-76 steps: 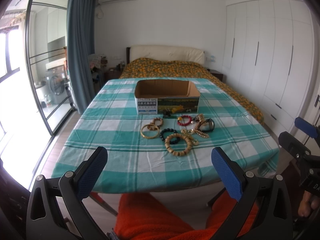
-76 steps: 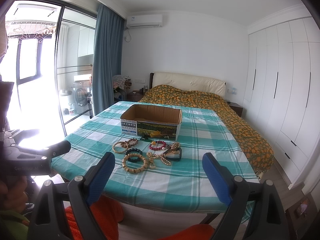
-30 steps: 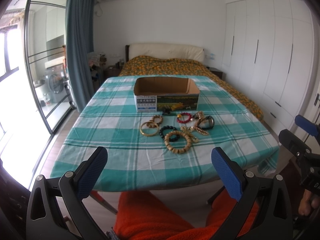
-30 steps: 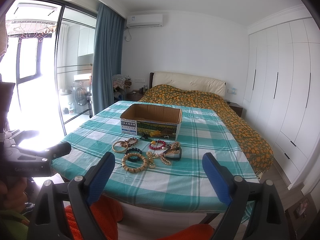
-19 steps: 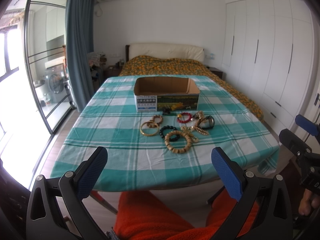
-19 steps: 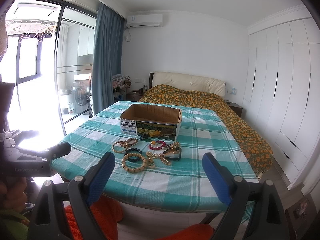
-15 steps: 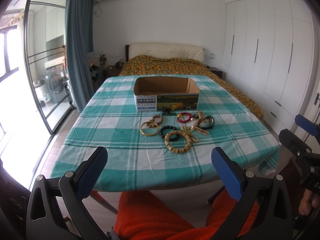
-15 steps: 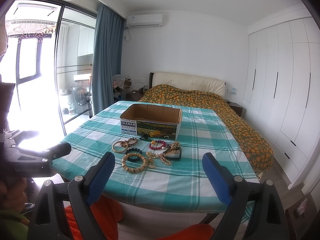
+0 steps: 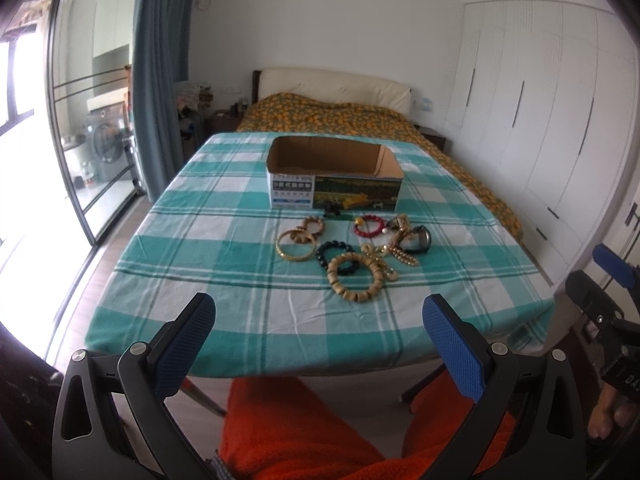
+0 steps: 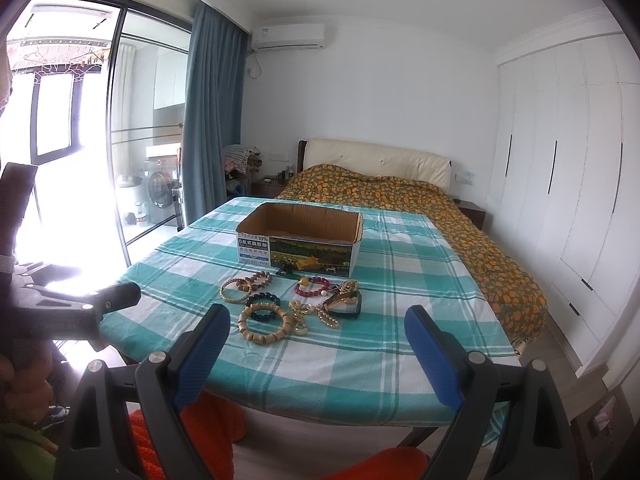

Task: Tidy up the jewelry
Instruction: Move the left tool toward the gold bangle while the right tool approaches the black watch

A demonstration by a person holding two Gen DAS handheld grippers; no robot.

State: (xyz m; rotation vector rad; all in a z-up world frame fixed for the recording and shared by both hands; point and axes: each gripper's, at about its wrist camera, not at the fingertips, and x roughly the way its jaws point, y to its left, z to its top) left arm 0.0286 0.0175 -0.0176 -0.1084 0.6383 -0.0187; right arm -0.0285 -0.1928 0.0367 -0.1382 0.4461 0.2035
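Observation:
Jewelry lies in a cluster on the teal checked tablecloth (image 9: 224, 304): a wooden bead bracelet (image 9: 355, 277) (image 10: 264, 323), a dark bead bracelet (image 9: 334, 250), a gold bangle (image 9: 295, 244) (image 10: 235, 291), a red bead bracelet (image 9: 368, 225) (image 10: 312, 286), a gold chain (image 9: 394, 254) and a black watch (image 9: 418, 239) (image 10: 346, 305). An open cardboard box (image 9: 334, 178) (image 10: 298, 238) stands just behind them. My left gripper (image 9: 318, 338) is open and empty, short of the table's near edge. My right gripper (image 10: 316, 346) is open and empty, near the same edge.
A bed with an orange-flowered cover (image 10: 420, 204) stands behind the table. White wardrobes (image 10: 572, 184) line the right wall. A glass sliding door (image 9: 80, 140) and blue curtain (image 10: 208, 120) are at left. Orange-clad knees (image 9: 304, 432) are below the table edge.
Both grippers have drifted slightly toward the table and stay open. The jewelry and box have not moved.

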